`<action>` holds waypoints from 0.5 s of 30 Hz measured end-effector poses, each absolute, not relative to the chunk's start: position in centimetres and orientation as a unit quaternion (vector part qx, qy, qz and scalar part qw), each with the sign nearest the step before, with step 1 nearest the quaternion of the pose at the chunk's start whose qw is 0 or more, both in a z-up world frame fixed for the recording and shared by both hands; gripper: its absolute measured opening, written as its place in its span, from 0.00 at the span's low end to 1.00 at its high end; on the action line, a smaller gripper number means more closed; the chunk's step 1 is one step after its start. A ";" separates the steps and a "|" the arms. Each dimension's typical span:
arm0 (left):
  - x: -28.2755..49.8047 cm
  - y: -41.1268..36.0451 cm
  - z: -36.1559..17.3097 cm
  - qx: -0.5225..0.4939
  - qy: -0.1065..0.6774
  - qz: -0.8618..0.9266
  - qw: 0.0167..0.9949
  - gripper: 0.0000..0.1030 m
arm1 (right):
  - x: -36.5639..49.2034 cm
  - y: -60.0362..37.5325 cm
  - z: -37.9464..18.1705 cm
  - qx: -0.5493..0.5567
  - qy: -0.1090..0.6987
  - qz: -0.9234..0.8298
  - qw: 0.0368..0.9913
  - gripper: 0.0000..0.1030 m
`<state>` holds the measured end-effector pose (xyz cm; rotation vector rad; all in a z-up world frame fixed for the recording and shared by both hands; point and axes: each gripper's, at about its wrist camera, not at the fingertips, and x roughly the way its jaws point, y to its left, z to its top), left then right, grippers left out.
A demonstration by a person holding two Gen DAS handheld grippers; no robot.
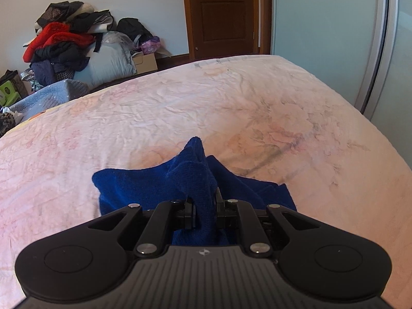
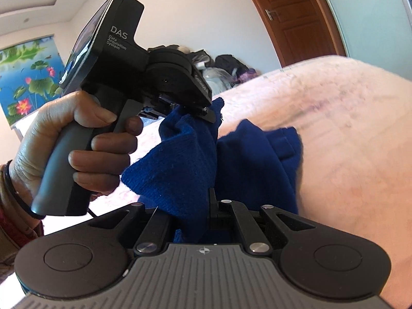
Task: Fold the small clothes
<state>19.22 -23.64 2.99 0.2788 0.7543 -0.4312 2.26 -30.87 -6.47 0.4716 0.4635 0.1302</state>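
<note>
A small dark blue knit garment [image 1: 144, 188] lies on the pink floral bed sheet [image 1: 180, 108]. My left gripper [image 1: 205, 206] is shut on a bunched fold of it, lifted a little off the bed. In the right wrist view my right gripper [image 2: 206, 206] is shut on another part of the blue garment [image 2: 180, 170], which hangs between both grippers. The left gripper [image 2: 188, 108], held in a hand, pinches the cloth just ahead and to the left. The rest of the garment [image 2: 260, 154] rests on the bed.
A heap of clothes and bedding [image 1: 69, 49] sits beyond the bed's far left edge, with a cardboard box [image 1: 145, 63]. A brown door [image 1: 221, 13] stands behind. A sliding wardrobe door [image 1: 334, 25] is at the right. A lotus picture [image 2: 28, 77] hangs at the left.
</note>
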 end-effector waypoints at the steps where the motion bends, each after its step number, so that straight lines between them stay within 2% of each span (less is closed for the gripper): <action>1: 19.2 -24.2 2.7 0.138 0.364 -0.210 0.897 0.11 | 2.3 -31.1 -6.7 0.237 0.229 0.063 0.942 0.06; 8: 19.8 -26.3 1.1 0.135 0.380 -0.213 0.890 0.13 | 3.0 -33.1 -8.5 0.300 0.252 0.063 0.918 0.07; 10: 20.1 -26.5 0.8 0.124 0.388 -0.219 0.887 0.14 | 3.2 -33.6 -9.0 0.314 0.259 0.060 0.912 0.13; 13: 20.3 -26.7 0.6 0.116 0.393 -0.222 0.885 0.21 | 3.4 -34.2 -9.5 0.326 0.265 0.049 0.906 0.22; 15: 20.2 -26.9 0.6 0.120 0.393 -0.220 0.885 0.32 | 3.3 -34.5 -9.6 0.333 0.266 0.047 0.903 0.22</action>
